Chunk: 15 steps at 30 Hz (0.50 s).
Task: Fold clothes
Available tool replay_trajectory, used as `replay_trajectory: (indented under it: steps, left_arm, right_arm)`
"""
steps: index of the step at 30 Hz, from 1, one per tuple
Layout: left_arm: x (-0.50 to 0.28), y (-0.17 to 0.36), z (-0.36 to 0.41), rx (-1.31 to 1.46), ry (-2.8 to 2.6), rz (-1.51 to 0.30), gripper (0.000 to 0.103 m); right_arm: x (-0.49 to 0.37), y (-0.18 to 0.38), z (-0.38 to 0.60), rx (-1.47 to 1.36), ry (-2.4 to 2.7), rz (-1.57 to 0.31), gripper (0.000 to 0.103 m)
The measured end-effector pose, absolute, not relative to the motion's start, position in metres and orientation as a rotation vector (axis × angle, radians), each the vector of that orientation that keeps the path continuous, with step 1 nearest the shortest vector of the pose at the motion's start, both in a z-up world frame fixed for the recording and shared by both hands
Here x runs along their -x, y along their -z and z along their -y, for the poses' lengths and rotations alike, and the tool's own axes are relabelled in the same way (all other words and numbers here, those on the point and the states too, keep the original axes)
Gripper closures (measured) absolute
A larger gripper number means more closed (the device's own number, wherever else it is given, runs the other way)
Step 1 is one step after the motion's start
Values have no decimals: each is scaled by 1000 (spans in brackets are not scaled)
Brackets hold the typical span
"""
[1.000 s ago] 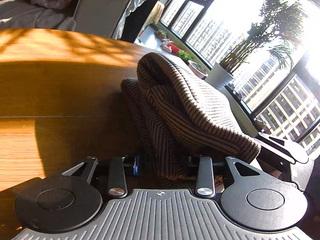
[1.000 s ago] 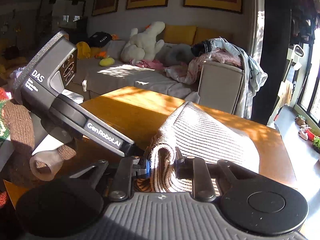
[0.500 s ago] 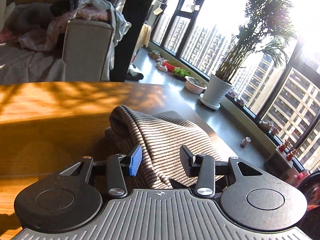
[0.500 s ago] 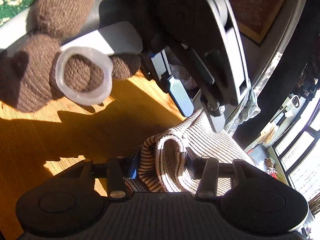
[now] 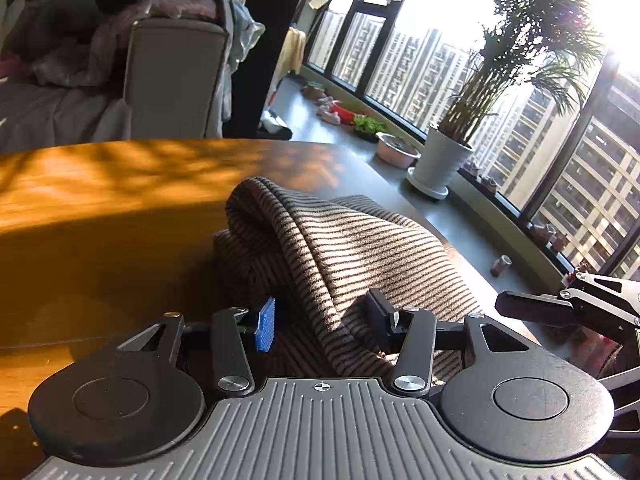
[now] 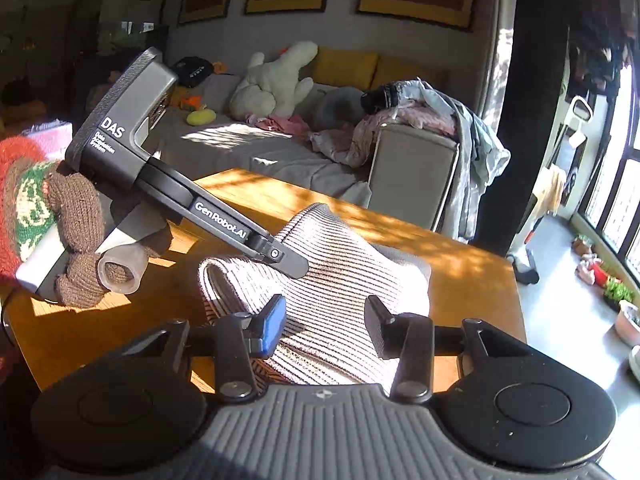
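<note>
A brown-and-beige striped knit garment [image 5: 360, 248] lies folded in a bundle on the wooden table [image 5: 100, 220]. My left gripper [image 5: 323, 325] straddles its near fold. Its jaws are opening and the blue pad [image 5: 266, 330] stands clear of the cloth. In the right wrist view the garment [image 6: 344, 280] spreads under my right gripper [image 6: 326, 326]. Those jaws are closing slightly with cloth below them, and the pads are not pressing on it. The left gripper [image 6: 290, 264] reaches in from the left, held by a hand in a brown knitted glove [image 6: 76, 216]. The right gripper [image 5: 520, 308] shows at the right edge.
The table's rounded edge runs just right of the garment [image 6: 500, 280]. Beyond it are a grey sofa [image 6: 416, 168] heaped with clothes, a white plush toy [image 6: 276, 84], a potted plant [image 5: 440, 160] and floor-to-ceiling windows.
Both grippers were shut on the garment's folded edge a second ago and have let go. The garment now rests on the table. The left gripper has lifted and drawn back a little.
</note>
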<state>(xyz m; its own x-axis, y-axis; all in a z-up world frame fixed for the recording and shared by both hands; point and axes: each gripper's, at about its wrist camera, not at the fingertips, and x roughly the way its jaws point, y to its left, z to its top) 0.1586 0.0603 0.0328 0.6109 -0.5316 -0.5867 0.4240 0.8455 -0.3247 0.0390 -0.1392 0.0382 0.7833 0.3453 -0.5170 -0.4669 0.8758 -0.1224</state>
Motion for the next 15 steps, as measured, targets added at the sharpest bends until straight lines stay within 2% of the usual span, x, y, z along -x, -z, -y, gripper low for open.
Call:
replay_trajectory:
  steps: [2, 5, 9, 11, 15]
  left_arm:
    - [-160, -30, -61, 161, 551, -732, 42]
    - [-163, -23, -65, 179, 545, -743, 40]
    - [-163, -20, -68, 193, 554, -740, 39]
    - [-162, -19, -69, 191, 560, -735, 39]
    - [-164, -15, -72, 218, 567, -735, 35]
  right_arm:
    - [-43, -24, 140, 260, -434, -542, 60]
    - [-44, -20, 144, 235, -442, -539, 59]
    - [-66, -39, 187, -44, -443, -563, 57]
    - [-89, -45, 206, -120, -376, -556, 46]
    - [-143, -39, 219, -195, -297, -596, 40]
